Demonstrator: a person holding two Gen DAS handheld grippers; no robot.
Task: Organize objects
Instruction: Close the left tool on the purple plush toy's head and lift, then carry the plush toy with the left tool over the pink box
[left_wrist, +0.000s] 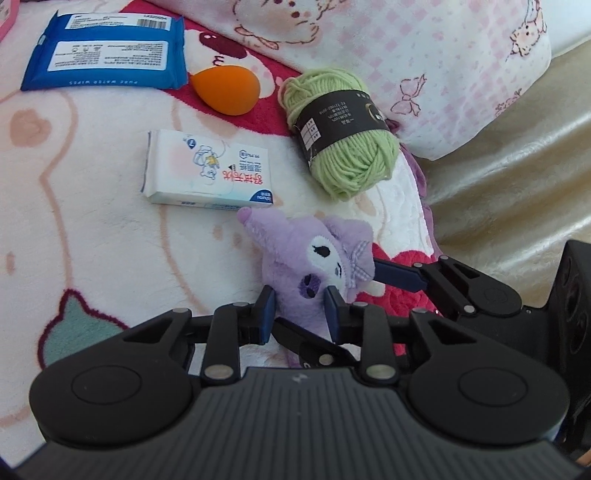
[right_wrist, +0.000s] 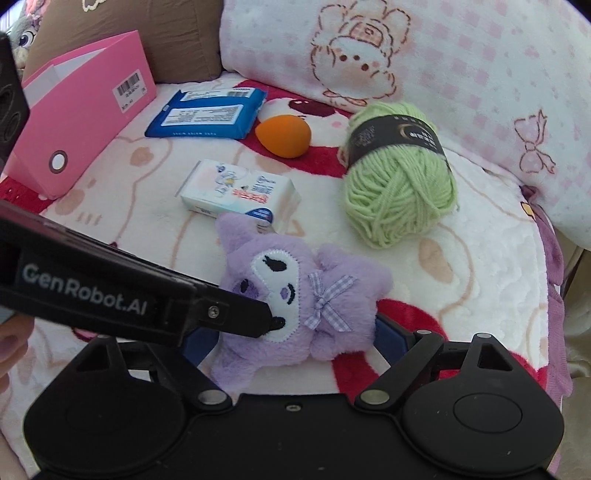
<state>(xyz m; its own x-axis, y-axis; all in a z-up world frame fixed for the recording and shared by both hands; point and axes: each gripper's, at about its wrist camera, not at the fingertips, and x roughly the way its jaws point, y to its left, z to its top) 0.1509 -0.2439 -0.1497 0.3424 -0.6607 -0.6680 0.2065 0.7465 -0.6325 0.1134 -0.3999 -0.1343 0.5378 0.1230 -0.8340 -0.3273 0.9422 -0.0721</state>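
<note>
The left gripper (left_wrist: 300, 309) has its blue pads closed narrow on the lower part of the purple plush toy (left_wrist: 314, 258), pinching it at the lower centre of the left wrist frame. In the right wrist view the same left gripper (right_wrist: 271, 323) enters from the left edge as a long black body, its tip pressed into the plush toy (right_wrist: 295, 291) at the face.

The right gripper (right_wrist: 291, 341) stands wide, one blue pad on each side of the toy's lower body. Whether its pads touch the fur cannot be told. In the left wrist view one blue finger of the right gripper (left_wrist: 397, 275) reaches in from the right, its tip just beside the toy's bow.

The toy lies on a patterned fleece blanket (left_wrist: 92, 229). Above it in the left wrist frame sit a white tissue pack (left_wrist: 207, 173), a green yarn ball (left_wrist: 340, 133), an orange sponge egg (left_wrist: 229, 88) and a blue wipes pack (left_wrist: 107, 51).

Only the right wrist view shows a pink file box (right_wrist: 81, 110) at the upper left, open side up, with a brown cushion (right_wrist: 177, 37) behind it. It also shows part of a hand (right_wrist: 11, 343) at the left edge.
</note>
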